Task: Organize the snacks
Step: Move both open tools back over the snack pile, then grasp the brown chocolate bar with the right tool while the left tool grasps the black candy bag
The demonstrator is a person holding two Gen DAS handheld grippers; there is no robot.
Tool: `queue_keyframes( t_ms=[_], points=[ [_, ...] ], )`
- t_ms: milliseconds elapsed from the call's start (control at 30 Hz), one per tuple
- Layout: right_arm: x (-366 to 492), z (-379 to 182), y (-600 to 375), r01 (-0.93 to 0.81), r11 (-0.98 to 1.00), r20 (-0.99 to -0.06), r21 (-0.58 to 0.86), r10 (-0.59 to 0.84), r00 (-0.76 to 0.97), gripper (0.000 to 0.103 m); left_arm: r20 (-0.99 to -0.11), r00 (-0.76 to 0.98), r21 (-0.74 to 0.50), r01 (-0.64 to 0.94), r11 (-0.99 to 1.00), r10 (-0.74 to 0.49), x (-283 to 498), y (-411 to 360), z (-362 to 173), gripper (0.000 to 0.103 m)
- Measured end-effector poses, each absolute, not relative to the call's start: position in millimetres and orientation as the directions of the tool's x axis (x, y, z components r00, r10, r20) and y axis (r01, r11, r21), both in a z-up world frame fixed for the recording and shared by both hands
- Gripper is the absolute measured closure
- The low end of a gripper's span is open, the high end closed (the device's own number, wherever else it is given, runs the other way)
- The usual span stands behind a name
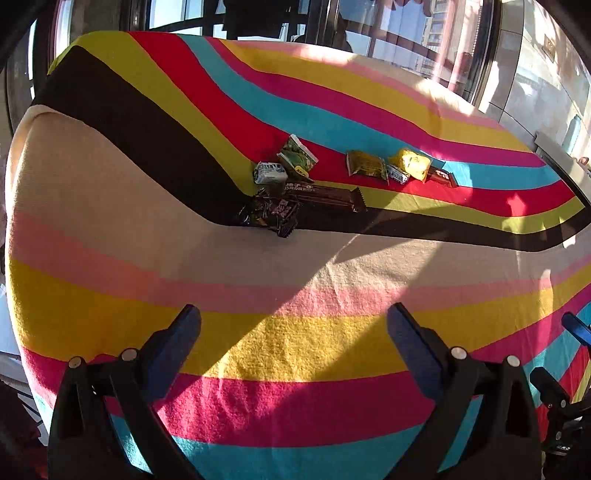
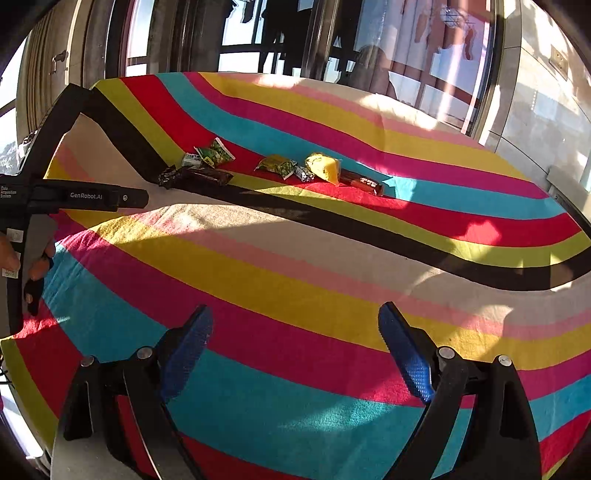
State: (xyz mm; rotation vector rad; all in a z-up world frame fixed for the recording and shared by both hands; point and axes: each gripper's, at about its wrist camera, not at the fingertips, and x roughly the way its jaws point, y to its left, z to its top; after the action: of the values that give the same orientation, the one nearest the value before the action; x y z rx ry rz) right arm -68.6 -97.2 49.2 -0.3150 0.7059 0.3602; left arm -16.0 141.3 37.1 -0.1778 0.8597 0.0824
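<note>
Several snack packets lie in a loose row on the striped tablecloth [image 1: 295,332]. A long brown chocolate bar [image 1: 325,197] and a dark crinkled packet [image 1: 267,216] sit nearest, with a small white packet [image 1: 269,172] and a green pea packet [image 1: 297,157] behind them. Further right lie an olive-green packet [image 1: 366,166], a yellow packet [image 1: 413,162] and a red-brown bar [image 1: 441,177]. My left gripper [image 1: 293,326] is open and empty, well short of the snacks. My right gripper [image 2: 295,325] is open too, with nothing between its fingers. The same row of snacks [image 2: 280,166] shows far ahead of it.
The left hand-held tool [image 2: 74,195] and a hand [image 2: 37,266] on it fill the left edge of the right wrist view. Tall windows [image 1: 388,29] with a railing stand behind the table's far edge. A pale wall [image 2: 546,92] is at the right.
</note>
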Motion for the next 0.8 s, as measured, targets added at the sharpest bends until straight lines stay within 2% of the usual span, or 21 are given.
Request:
queue_keyframes(
  t_ms=[133, 200, 367, 500, 533, 567, 600, 633, 667, 800],
  points=[
    [-39.6, 53.4, -80.8, -0.448, 0.882, -0.674, -0.145, 0.244, 0.698, 0.015, -0.783, 0.620, -0.142, -0.251, 0.957, 0.047, 31.7, 162.3, 29.5, 0.003],
    [-24.1, 53.5, -76.3, -0.458, 0.878, -0.681, -0.137, 0.252, 0.687, 0.015, -0.769, 0.631, -0.103, -0.281, 0.954, 0.102, 48.3, 164.0, 30.4, 0.003],
    [0.5, 48.5, -69.5, -0.477, 0.868, -0.696, -0.140, 0.256, 0.671, 0.015, -0.787, 0.602, -0.022, -0.241, 0.970, 0.132, 89.3, 157.0, 23.1, 0.003],
    [18.5, 38.7, -68.7, -0.491, 0.862, -0.714, -0.129, 0.263, 0.649, 0.015, -0.820, 0.571, -0.053, -0.132, 0.990, 0.033, 98.8, 159.2, 15.0, 0.004],
    [24.2, 35.7, -67.8, -0.493, 0.861, -0.720, -0.125, 0.263, 0.642, 0.015, -0.816, 0.576, -0.025, -0.103, 0.994, 0.039, 97.8, 157.3, 15.7, 0.023],
    [30.2, 33.0, -66.3, -0.497, 0.859, -0.726, -0.118, 0.267, 0.634, 0.015, -0.809, 0.584, 0.031, -0.078, 0.996, 0.071, 95.0, 154.4, 17.1, 0.038],
    [39.5, 30.5, -63.8, -0.506, 0.857, -0.742, -0.099, 0.276, 0.611, 0.015, -0.804, 0.594, 0.013, -0.029, 1.000, 0.027, 91.0, 153.5, 19.1, 0.061],
    [47.5, 29.4, -60.5, -0.517, 0.853, -0.749, -0.074, 0.294, 0.593, 0.015, -0.804, 0.594, -0.003, -0.013, 1.000, 0.006, 86.8, 155.4, 20.7, 0.070],
    [54.3, 29.9, -56.8, -0.528, 0.847, -0.749, -0.054, 0.315, 0.583, 0.015, -0.803, 0.596, -0.021, -0.007, 1.000, -0.013, 80.2, 158.0, 21.8, 0.078],
    [81.0, 30.2, -24.0, -0.648, 0.762, -0.750, 0.000, 0.428, 0.504, 0.015, -0.786, 0.615, -0.091, -0.012, 0.996, -0.065, 40.5, 167.6, 24.9, 0.077]
  ],
)
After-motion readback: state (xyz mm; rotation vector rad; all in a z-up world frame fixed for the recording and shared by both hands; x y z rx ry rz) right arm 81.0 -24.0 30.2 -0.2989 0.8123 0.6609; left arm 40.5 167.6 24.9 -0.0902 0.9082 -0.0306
